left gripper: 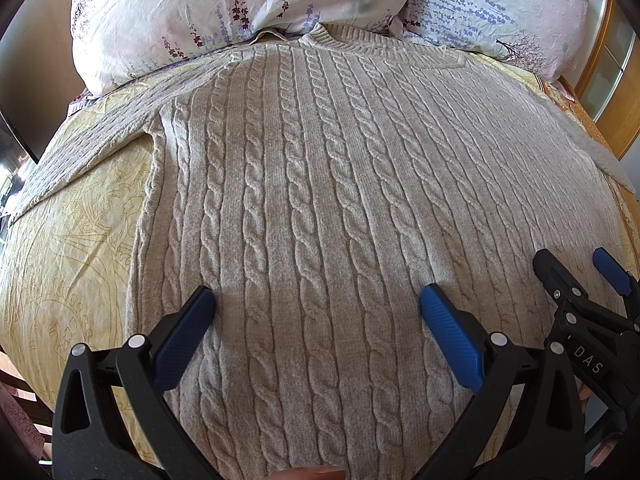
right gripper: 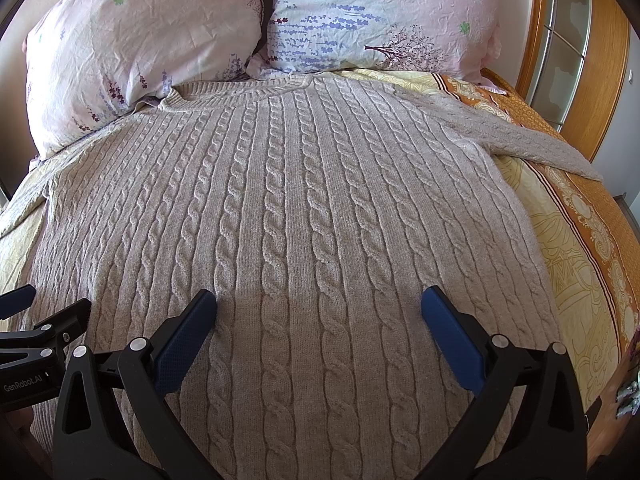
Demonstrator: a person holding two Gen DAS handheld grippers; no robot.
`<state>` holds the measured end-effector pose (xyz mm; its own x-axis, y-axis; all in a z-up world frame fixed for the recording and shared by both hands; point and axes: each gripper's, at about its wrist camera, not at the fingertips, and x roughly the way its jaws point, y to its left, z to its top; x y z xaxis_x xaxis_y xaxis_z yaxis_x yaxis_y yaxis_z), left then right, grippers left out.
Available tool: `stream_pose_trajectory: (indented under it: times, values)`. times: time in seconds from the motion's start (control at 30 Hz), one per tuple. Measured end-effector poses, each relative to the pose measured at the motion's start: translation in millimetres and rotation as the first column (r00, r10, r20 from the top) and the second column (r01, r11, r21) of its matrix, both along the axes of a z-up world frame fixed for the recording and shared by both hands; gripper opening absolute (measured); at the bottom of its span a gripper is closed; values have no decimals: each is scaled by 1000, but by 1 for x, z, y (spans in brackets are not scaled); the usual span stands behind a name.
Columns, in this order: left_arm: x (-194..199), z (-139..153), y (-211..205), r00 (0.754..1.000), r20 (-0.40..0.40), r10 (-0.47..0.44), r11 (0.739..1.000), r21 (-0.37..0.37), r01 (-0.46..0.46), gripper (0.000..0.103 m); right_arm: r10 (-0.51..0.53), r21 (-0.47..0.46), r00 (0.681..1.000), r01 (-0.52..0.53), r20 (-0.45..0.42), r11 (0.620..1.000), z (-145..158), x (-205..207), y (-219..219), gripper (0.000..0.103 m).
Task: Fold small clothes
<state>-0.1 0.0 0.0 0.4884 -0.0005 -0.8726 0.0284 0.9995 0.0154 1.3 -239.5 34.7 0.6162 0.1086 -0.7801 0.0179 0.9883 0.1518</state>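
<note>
A beige cable-knit sweater (left gripper: 320,200) lies spread flat, front up, on a bed covered by a yellow patterned bedspread (left gripper: 80,240), its ribbed collar (right gripper: 240,92) touching two floral pillows (right gripper: 140,40) at the head. One sleeve (left gripper: 88,144) stretches out to the left, the other sleeve (right gripper: 520,136) to the right across the orange border. The left gripper (left gripper: 318,300) and the right gripper (right gripper: 320,304) hover side by side over the lower body of the sweater, both with jaws spread wide and holding nothing.
</note>
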Motion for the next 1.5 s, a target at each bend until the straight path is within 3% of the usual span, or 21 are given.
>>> stream_pose_trajectory:
  times: [0.93,1.4,1.5]
  values:
    - [0,0,0,1000,-6,-3,1000,3,3,101,12,5,1000,-12,-19,1000,-1,4,0,102]
    - [3,0,-1,1000,-14,-4,1000,6,4,101,106,17,987,-105,-121,994,-4,14,8,102]
    - [2,0,0,1000,-5,-10,1000,2,10,101,143,28,985,-141,-100,990,-4,14,5,102]
